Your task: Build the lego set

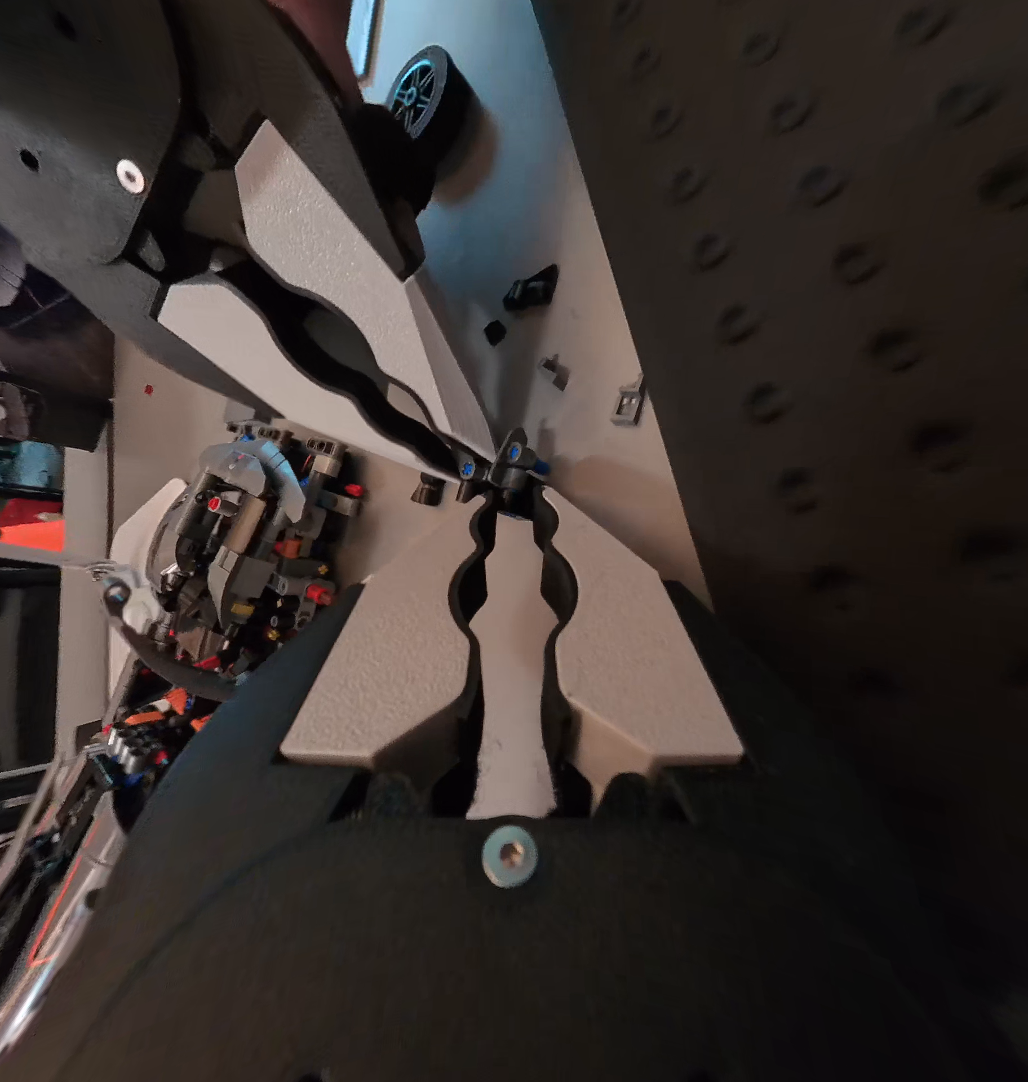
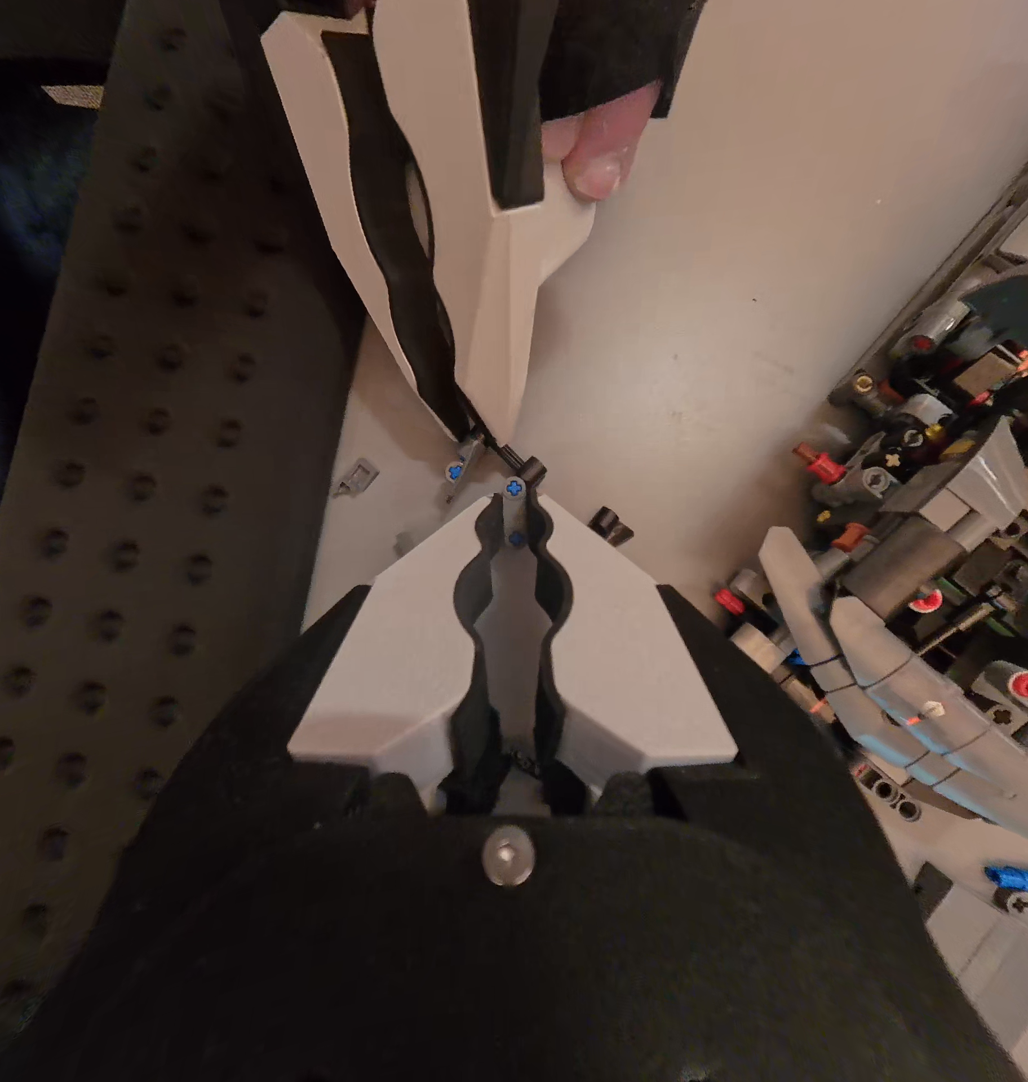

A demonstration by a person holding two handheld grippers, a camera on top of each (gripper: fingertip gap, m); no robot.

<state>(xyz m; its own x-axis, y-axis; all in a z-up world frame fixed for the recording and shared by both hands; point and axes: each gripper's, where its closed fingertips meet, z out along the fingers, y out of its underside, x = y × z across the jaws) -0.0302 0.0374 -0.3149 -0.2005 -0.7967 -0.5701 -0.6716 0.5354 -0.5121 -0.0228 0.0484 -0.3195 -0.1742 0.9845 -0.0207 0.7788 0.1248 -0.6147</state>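
**Both tongs pinching small Technic parts tip to tip**

Left tongs, wavy black pads on white wedge fingers, clenched on a small dark grey connector with blue pins. Right tongs clenched on a thin grey liftarm, two blue pins. The parts look touching, blurry there. Part-built grey lego model lies aside on the matte white surface. One spoked wheel, roughly five loose bits nearby.
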